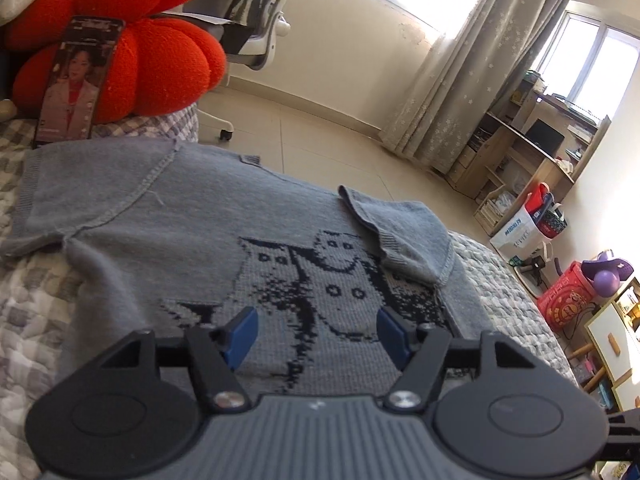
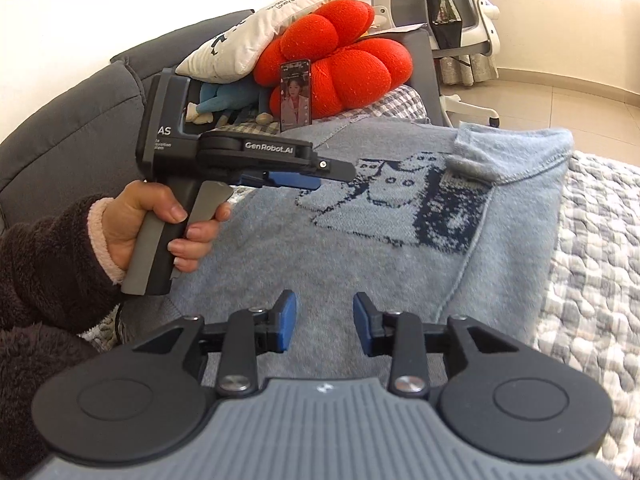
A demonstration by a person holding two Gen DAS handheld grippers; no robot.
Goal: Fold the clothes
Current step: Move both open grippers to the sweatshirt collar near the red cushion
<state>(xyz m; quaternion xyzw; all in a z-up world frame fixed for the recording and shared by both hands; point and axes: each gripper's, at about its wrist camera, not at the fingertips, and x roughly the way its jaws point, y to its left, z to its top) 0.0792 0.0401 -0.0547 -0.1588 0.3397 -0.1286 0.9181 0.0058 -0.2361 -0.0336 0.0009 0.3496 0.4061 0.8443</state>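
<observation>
Left wrist view
Sweater: a grey knit sweater [image 1: 168,240] with a dark cat pattern lies flat on the quilted bed cover [image 1: 36,312], front up.
Sleeves: one short sleeve [image 1: 400,232] is folded in over the chest, touching the pattern; the other lies spread out toward the phone [image 1: 76,84].
Left gripper [image 1: 316,332]: jaws wide apart, nothing between them; the sweater's pattern lies beyond and below the blue pads [image 1: 244,332], contact not clear.
Background: a red cushion [image 1: 160,48] props the phone at the head of the bed.

Right wrist view
Sweater [image 2: 360,256]: fills the middle, folded sleeve at its far right.
Right gripper [image 2: 325,324]: jaws released, empty, above plain grey knit near the hem.
Left gripper [image 2: 296,180]: held side-on by a hand [image 2: 160,224] in a dark fleece sleeve [image 2: 44,272], over the sweater's left edge; its jaw gap cannot be told from here.
</observation>
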